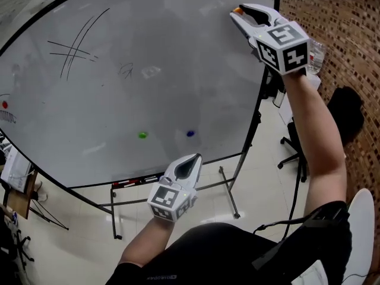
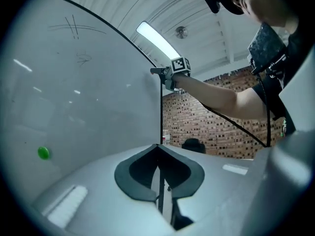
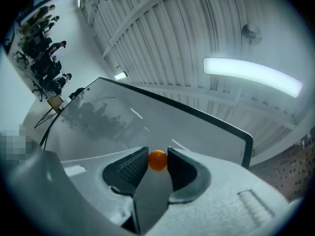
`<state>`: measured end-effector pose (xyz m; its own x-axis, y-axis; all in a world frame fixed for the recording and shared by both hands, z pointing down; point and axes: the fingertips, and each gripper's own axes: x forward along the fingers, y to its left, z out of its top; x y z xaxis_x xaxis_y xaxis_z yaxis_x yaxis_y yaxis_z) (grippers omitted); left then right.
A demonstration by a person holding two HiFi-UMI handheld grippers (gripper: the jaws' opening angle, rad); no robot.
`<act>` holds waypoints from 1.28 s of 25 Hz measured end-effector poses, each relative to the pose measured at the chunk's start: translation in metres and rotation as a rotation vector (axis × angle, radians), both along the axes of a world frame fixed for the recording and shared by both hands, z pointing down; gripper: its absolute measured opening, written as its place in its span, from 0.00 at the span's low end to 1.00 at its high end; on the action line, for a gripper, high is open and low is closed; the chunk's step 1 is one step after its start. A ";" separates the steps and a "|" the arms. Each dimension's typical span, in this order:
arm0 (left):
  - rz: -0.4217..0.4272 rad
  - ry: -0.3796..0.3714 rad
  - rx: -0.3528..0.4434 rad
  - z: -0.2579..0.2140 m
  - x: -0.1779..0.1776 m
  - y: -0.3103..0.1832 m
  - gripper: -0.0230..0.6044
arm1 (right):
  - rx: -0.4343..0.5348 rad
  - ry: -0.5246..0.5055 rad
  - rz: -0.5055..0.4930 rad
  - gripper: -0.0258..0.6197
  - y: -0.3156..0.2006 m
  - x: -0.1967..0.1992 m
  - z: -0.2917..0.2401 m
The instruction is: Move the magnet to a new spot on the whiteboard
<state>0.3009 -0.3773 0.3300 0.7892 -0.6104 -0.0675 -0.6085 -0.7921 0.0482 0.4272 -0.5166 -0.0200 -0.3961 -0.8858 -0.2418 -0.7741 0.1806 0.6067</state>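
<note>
My right gripper (image 1: 237, 10) is raised to the whiteboard's (image 1: 178, 52) upper right corner, shut on a small orange magnet (image 3: 157, 160) pinched between its two pads; the same orange magnet (image 1: 237, 9) shows at the jaw tips in the head view, at or very near the board face. My left gripper (image 1: 189, 162) hangs low in front of the board's bottom edge, jaws closed on nothing. A green magnet (image 1: 142, 135) and a blue magnet (image 1: 190, 133) stick to the board's lower part; the green magnet (image 2: 44, 153) also shows in the left gripper view.
A red magnet (image 1: 5, 104) sits at the board's left edge, and pen strokes (image 1: 74, 49) mark its upper left. The board stands on a metal stand (image 1: 228, 189) over a tiled floor. A black office chair (image 1: 341, 117) and a brick wall (image 1: 344, 28) lie to the right.
</note>
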 end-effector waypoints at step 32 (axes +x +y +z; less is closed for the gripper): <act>-0.003 0.044 0.005 -0.048 0.054 -0.025 0.06 | 0.077 0.010 0.028 0.31 -0.008 0.006 -0.021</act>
